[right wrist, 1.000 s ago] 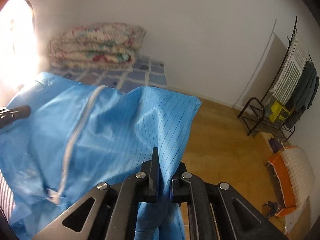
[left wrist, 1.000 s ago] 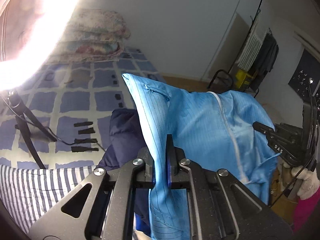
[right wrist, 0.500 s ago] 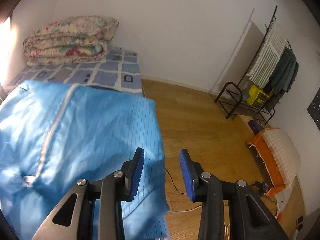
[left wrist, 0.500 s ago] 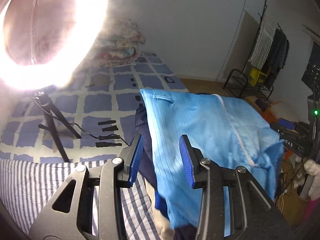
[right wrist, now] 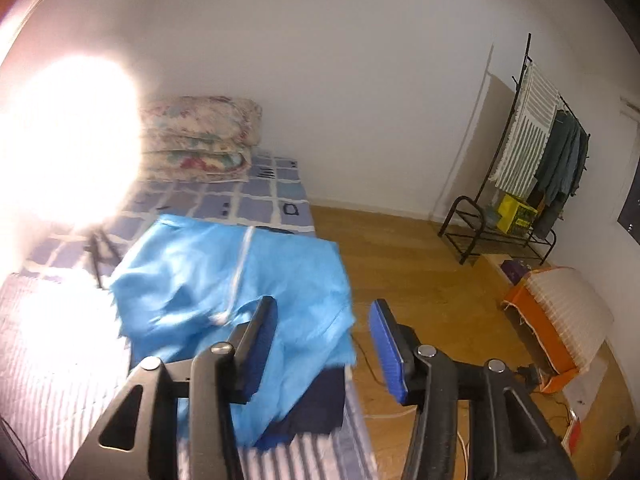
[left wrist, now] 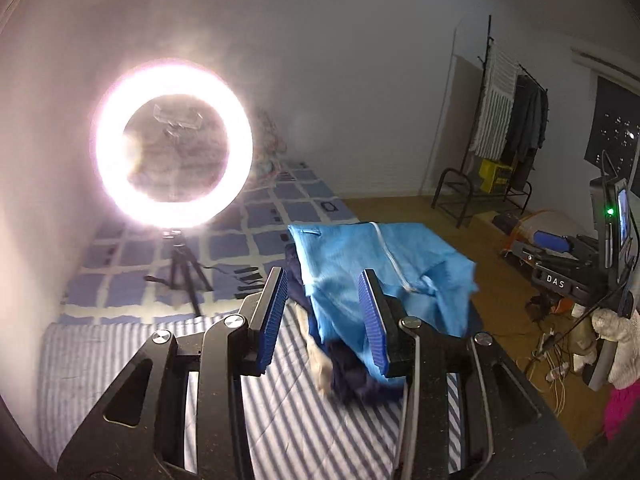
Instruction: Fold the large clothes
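Note:
A bright blue zip-front garment (left wrist: 380, 264) lies loosely on a pile of dark navy clothes (left wrist: 360, 376) at the bed's right edge. It also shows in the right wrist view (right wrist: 224, 276), over the navy pile (right wrist: 320, 404). My left gripper (left wrist: 322, 316) is open and empty, above and in front of the garment. My right gripper (right wrist: 326, 344) is open and empty, above the garment's right edge. The right gripper body (left wrist: 568, 264) shows at the right of the left wrist view.
The bed has a striped sheet (left wrist: 120, 368) and a blue checked cover (right wrist: 256, 204). A lit ring light (left wrist: 174, 144) on a tripod (left wrist: 180, 276) stands on the bed. Folded quilts (right wrist: 200, 136) lie at the head. A clothes rack (right wrist: 532, 152) and wooden floor (right wrist: 408, 264) are to the right.
Both grippers were shut on the blue garment and held it up; they opened, the garment dropped onto the navy pile, and both grippers rose away from it.

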The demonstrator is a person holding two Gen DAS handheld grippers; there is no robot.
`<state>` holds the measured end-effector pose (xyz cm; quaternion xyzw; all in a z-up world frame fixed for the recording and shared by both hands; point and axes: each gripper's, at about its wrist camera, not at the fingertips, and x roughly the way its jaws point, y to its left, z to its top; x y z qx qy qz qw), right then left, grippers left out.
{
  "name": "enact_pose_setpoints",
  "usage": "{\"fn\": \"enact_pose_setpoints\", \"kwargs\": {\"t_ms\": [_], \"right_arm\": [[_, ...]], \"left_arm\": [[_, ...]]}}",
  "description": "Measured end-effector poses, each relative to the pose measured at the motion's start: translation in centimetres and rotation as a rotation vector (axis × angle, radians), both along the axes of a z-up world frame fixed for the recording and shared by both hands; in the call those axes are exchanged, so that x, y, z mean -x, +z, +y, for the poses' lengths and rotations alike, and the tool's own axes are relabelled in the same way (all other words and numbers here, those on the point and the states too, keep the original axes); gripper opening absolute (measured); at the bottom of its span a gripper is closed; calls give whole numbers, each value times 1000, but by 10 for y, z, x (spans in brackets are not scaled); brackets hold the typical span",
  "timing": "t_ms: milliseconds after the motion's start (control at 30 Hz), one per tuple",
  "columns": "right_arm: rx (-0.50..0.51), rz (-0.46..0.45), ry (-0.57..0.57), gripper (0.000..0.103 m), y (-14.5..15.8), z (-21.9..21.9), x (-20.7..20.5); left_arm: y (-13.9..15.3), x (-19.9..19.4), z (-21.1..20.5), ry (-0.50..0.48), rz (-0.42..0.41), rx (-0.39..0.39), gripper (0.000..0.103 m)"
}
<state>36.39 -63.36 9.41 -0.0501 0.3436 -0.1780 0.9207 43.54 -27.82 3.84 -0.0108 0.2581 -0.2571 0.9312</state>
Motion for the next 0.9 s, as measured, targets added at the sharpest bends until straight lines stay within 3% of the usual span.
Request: {"fn": "enact_pose_setpoints", "kwargs": {"t_ms": [167, 367, 567, 667, 900], "right_arm": [[-5, -52, 42, 49, 35, 42, 66], [-6, -93, 78, 55, 53, 82, 134], [-54, -147, 91, 64, 47, 116, 204], [-63, -156, 86, 65, 32, 130, 230], [-83, -193, 56, 70, -5, 144, 272]], "left_arm": [[35, 79, 41, 9, -60, -2, 38], [44, 153, 77, 21, -82, 4, 38], [21, 208, 101, 34, -53, 5, 39], [8, 230, 104, 37, -61, -26, 52], [-33, 259, 113, 74, -49, -35, 61]]}}
